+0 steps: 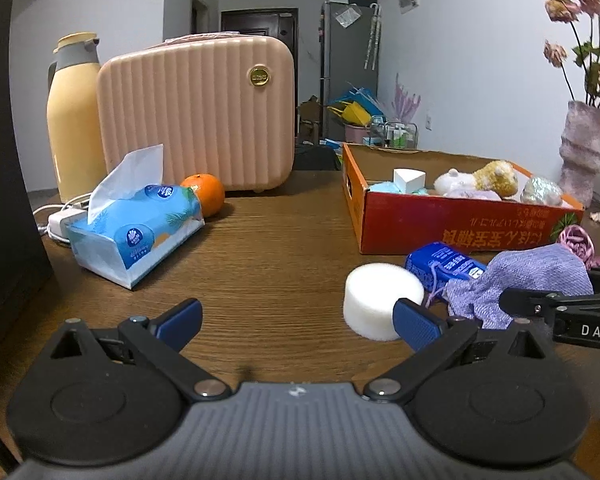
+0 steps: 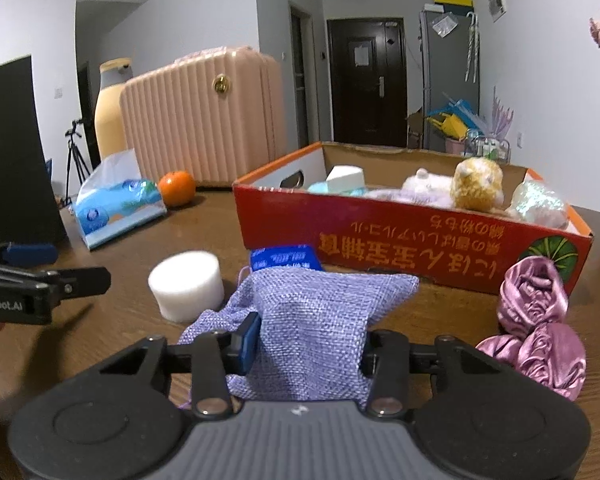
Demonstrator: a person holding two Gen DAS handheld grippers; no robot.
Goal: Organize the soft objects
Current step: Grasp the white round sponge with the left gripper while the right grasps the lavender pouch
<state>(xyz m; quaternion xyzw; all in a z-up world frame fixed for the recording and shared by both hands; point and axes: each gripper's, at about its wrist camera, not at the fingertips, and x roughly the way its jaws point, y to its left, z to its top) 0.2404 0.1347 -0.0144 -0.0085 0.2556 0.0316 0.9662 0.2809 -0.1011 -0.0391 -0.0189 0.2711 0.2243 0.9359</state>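
My right gripper (image 2: 308, 344) is shut on a purple woven pouch (image 2: 320, 312), its pads pressing both sides low over the table. A white foam cylinder (image 1: 380, 296) stands just beyond the right finger of my left gripper (image 1: 300, 320), which is open with nothing between its fingers. A blue packet (image 2: 284, 258) lies behind the pouch against the red cardboard box (image 2: 420, 248). The box holds plush toys (image 2: 476, 184), a white foam wedge and a shiny bundle. Pink satin cloth (image 2: 540, 320) lies bunched to the right of the pouch.
At back left are a tissue box (image 1: 136, 232), an orange (image 1: 204, 194), a pink ribbed case (image 1: 196, 112) and a yellow thermos (image 1: 74, 120). A vase (image 1: 584, 148) of dried flowers stands far right. A dark panel (image 2: 12, 160) borders the left edge.
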